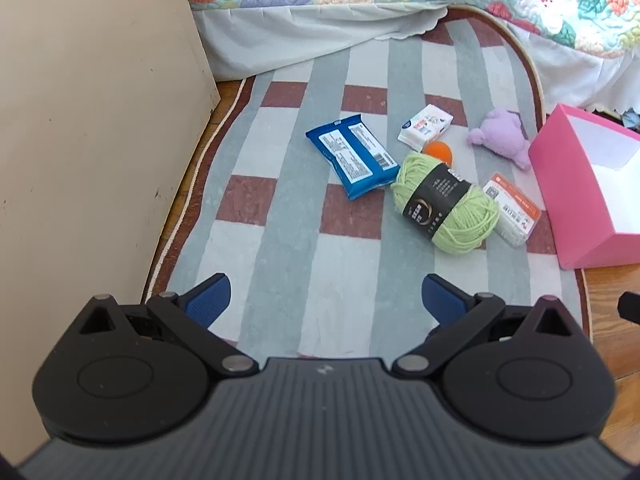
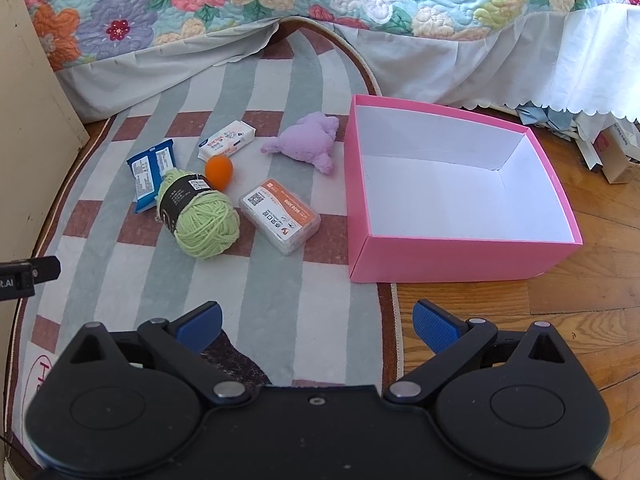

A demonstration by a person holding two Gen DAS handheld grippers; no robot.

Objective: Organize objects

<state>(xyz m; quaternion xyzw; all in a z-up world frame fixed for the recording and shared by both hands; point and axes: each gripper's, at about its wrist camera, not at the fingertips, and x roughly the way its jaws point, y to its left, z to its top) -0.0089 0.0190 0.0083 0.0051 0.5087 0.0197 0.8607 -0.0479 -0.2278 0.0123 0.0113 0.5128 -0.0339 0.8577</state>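
Here the jaws of both tools stand wide with nothing between them: the left gripper [image 1: 326, 300] and the right gripper [image 2: 316, 322] each hang over bare rug [image 1: 280, 240], tilted steeply down toward the floor.

Ahead of them lie 6 loose things in a cluster: a blue packet [image 1: 352, 158], a white box [image 1: 425, 127], an orange ball [image 2: 219, 171], a ball of green yarn [image 2: 200, 218], a clear orange-labelled case [image 2: 280, 216] and a purple plush toy [image 2: 308, 146]. The yarn rests against the packet and seems to touch the ball, though the angle makes that hard to confirm.

The pink box [image 2: 452, 258] sits just beside the cluster, open and empty, so sorting looks not yet begun. The next move likely calls for the right gripper to reach forward to the case or the plush, the nearest to the box, and close on it.
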